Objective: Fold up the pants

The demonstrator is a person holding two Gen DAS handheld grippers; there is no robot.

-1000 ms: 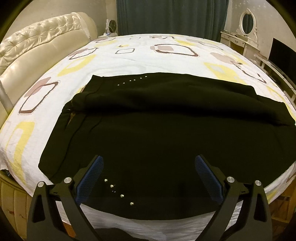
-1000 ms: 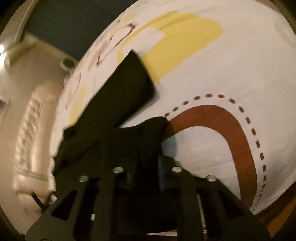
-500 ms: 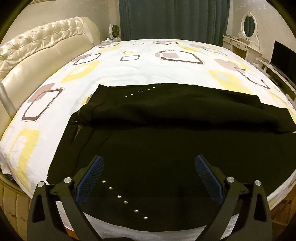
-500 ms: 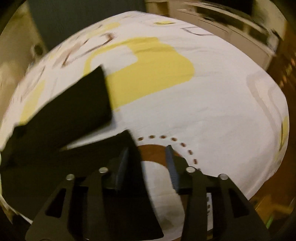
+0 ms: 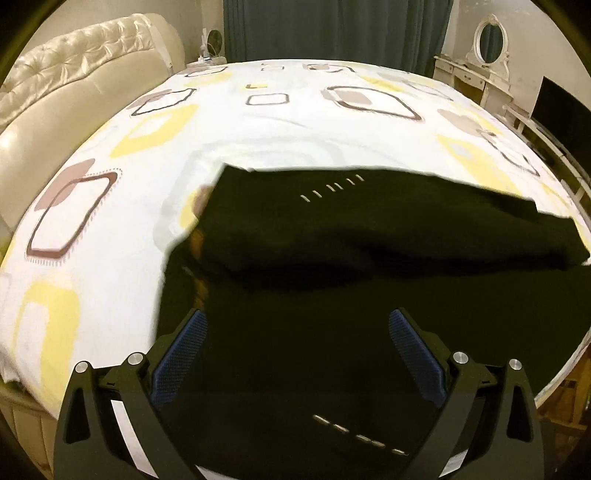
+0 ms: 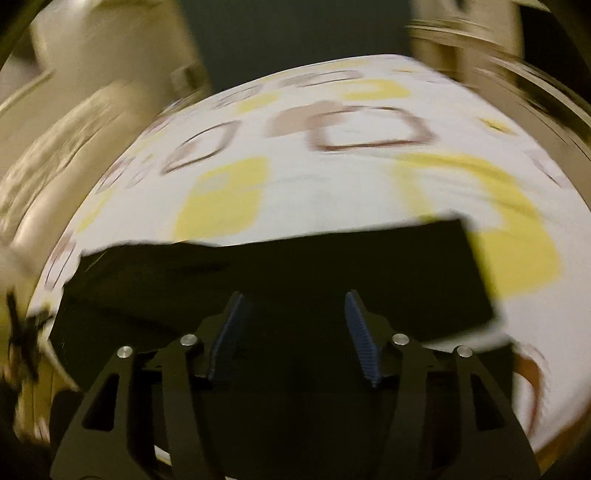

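Black pants [image 5: 332,266] lie folded lengthwise on the bed, one half laid over the other, with two rows of small metal studs [image 5: 332,186] showing. My left gripper [image 5: 295,325] hovers open above the near part of the pants, nothing between its blue pads. In the blurred right wrist view the pants [image 6: 277,269] spread across the lower half, their leg end [image 6: 476,266] to the right. My right gripper [image 6: 295,302] is above them with its jaws opening and nothing held between the pads.
The bed sheet [image 5: 277,125] is white with yellow and brown square patterns. A cream tufted headboard [image 5: 66,85] stands at the left, dark curtains [image 5: 332,29] at the back, a white dressing table with mirror [image 5: 484,55] and a dark screen [image 5: 561,110] at the right.
The right gripper let go of the pants leg end, opened, rolled level and drew back and up. The left gripper shifted sideways so the pants now sit further right in its view.
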